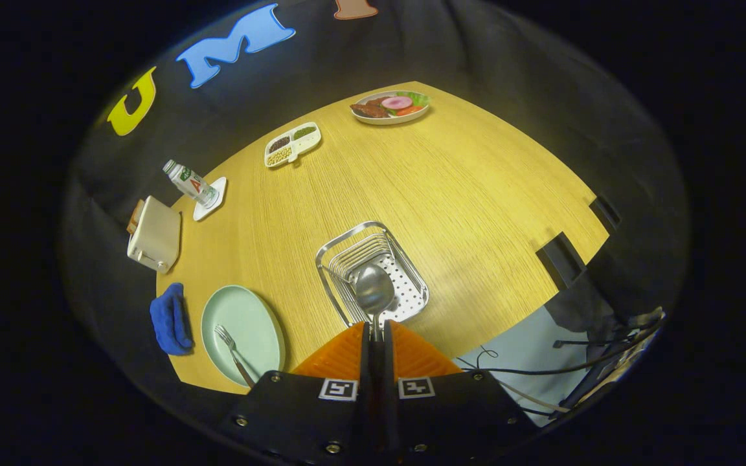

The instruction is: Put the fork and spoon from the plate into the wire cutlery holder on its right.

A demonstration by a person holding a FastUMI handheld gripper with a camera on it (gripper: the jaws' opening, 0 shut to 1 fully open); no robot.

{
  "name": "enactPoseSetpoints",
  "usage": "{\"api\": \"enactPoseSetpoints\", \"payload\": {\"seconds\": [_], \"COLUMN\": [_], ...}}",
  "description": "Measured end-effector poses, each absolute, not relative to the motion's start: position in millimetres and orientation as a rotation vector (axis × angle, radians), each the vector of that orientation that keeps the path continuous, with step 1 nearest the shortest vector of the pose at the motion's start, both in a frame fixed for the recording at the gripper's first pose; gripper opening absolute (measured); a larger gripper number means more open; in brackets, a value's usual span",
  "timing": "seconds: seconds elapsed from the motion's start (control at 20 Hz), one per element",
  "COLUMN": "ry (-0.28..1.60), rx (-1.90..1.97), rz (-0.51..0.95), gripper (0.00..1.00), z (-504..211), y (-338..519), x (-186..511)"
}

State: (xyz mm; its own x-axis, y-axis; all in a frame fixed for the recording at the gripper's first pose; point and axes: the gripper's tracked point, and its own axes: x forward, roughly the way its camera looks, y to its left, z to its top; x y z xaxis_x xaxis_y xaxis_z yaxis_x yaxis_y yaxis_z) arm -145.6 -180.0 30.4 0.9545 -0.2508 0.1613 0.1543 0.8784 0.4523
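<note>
Above the wire cutlery holder (373, 272), the hand-held gripper (376, 331) pinches the spoon (374, 290)

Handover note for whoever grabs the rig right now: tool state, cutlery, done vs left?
Tool: shut on the handle of the shiny metal spoon, whose bowl points ahead of the fingers, held above the chrome wire cutlery holder with the perforated floor.
Silver metal fork: lying on the pale green round plate, which sits to the holder's left on the wooden table.
Done: spoon is off the plate and over the holder.
Left: release the spoon into the holder, then pick up the fork and put it in as well.
</note>
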Motion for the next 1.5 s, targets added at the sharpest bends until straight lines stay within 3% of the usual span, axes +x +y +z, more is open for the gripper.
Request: {"api": "enactPoseSetpoints", "payload": {"seconds": [0.2, 0.3, 0.95, 1.5], "ry": [-0.255, -0.268, -0.220, -0.089], "rx": [0.433, 0.437, 0.413, 0.106], "rz": [-0.272, -0.272, -0.221, -0.086], "gripper": [0.42, 0.46, 0.46, 0.46], "z": [28, 29, 3, 8], "y": [-191, -190, -171, -71], "x": [-155, -160, -149, -98]}}
